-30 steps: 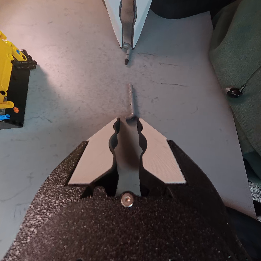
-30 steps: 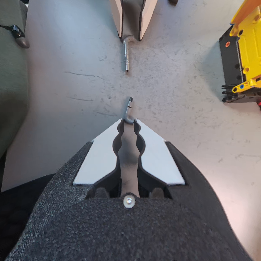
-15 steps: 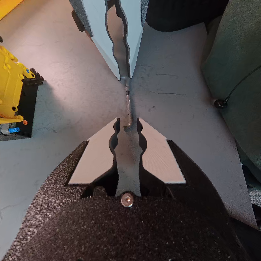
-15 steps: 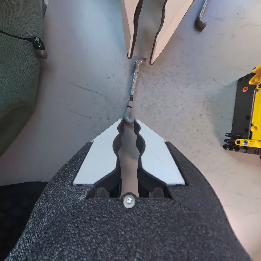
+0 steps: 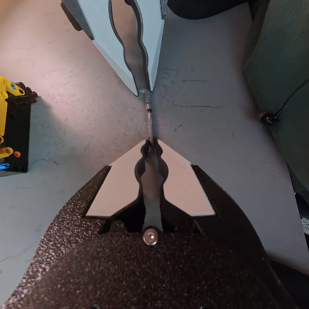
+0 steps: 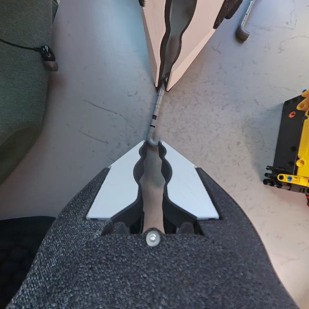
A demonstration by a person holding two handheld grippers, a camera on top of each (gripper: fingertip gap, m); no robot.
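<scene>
At frame centre, the left gripper (image 5: 151, 140) and right gripper (image 6: 152, 143) each pinch one bent grey metal rod (image 6: 154, 117), the two rods meeting tip to tip above the scuffed grey table (image 6: 217, 117).

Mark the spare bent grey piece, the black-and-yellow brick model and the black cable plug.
spare bent grey piece (image 6: 244, 25), right wrist view, on its shaft above the hooked end.
black-and-yellow brick model (image 6: 291, 143), right wrist view, on its black side.
black cable plug (image 5: 267, 118), left wrist view, on its rounded tip.

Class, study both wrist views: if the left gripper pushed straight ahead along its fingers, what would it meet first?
Probably the right gripper. The left gripper points at it tip to tip, and only the thin grey rod pieces they pinch span the gap, above the table. Depth is hard to judge.
</scene>
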